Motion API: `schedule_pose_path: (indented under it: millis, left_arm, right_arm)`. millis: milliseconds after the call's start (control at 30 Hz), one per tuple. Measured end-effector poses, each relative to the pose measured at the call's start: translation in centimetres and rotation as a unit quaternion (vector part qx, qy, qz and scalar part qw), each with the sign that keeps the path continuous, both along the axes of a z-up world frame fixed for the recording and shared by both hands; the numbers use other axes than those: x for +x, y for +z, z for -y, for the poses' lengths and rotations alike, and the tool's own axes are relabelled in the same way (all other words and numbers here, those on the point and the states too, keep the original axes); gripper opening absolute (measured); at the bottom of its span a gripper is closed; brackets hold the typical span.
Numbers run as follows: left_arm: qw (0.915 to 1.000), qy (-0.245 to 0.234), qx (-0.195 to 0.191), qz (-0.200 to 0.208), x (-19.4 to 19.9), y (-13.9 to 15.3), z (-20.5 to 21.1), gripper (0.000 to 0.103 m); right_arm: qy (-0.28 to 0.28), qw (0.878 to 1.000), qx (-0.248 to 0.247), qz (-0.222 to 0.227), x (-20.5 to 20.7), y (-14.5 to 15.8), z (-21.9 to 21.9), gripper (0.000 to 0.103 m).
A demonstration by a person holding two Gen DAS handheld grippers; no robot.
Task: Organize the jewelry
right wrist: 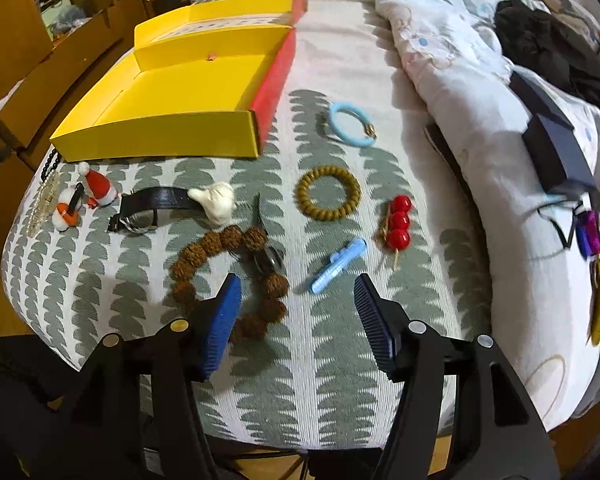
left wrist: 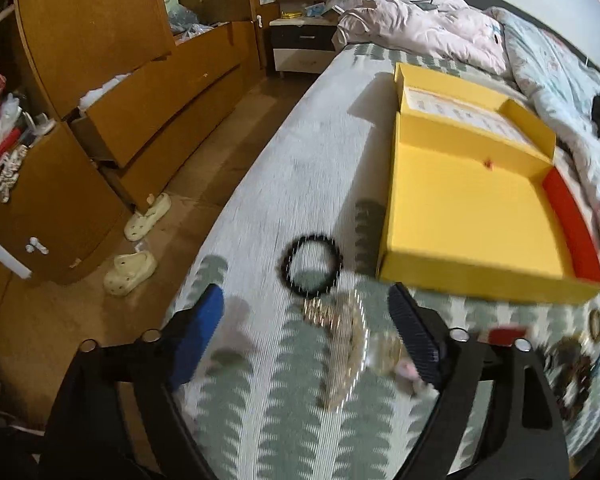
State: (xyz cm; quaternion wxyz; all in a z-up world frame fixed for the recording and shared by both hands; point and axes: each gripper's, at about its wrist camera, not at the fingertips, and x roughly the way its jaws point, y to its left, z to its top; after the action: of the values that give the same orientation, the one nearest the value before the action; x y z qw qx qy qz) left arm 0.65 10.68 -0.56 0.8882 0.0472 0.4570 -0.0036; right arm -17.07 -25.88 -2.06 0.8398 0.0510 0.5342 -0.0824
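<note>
An open yellow box (left wrist: 460, 208) (right wrist: 180, 92) with a red side lies on the bed. In the left wrist view my left gripper (left wrist: 306, 312) is open above a black bead bracelet (left wrist: 312, 264) and a gold and pearl chain (left wrist: 344, 344), holding nothing. In the right wrist view my right gripper (right wrist: 296, 296) is open over a brown seed-bead bracelet (right wrist: 228, 280), with a blue hair clip (right wrist: 338, 266) just ahead. Farther on lie an olive bead bracelet (right wrist: 327, 193), a light blue bangle (right wrist: 352, 123), a red berry hairpin (right wrist: 398, 222), a black-strap watch (right wrist: 148, 208) and a white clip (right wrist: 216, 200).
A Santa-hat clip (right wrist: 98, 188) and a small orange-white figure (right wrist: 69, 208) lie at the bed's left edge. A rumpled quilt (right wrist: 480, 80) with a dark box (right wrist: 556, 152) and keys (right wrist: 592, 236) fills the right. Wooden drawers (left wrist: 140, 112) and slippers (left wrist: 130, 268) are on the floor side.
</note>
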Motion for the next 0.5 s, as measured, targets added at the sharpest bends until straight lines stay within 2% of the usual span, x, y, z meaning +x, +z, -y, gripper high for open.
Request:
schedule_pose_path:
  millis: [100,200,367,433,500]
  left_arm:
    - [0.9999,-0.005,0.005,-0.008,-1.9,-1.0,0.6,0.085]
    - [1.0,0.0,-0.005,-0.006,-3.6,-1.3,0.6,0.085]
    - [0.9997,0.01,-0.015,0.017,-6.1,-1.2,1.1,0.089]
    - [0.9996,0.009,-0.005,0.027,-7.0,-1.3,1.8,0.089]
    - [0.9993,0.005,0.008,0.037,-7.8,-1.5,2.5,0.09]
  right_arm:
    - [-0.001,1.0,0.0,-0.003,-0.8,-0.2,0.0,0.062]
    - [0.001,1.0,0.002,0.002,-1.5,-0.1,-0.2,0.062]
    - [-0.006,1.0,0.007,0.01,-2.1,-0.1,0.0,0.062]
    - [-0.007,1.0,0.006,0.01,-2.2,-0.2,-0.2,0.067]
    - [-0.011,1.0,0.004,0.015,-2.3,-0.2,-0.3,0.076]
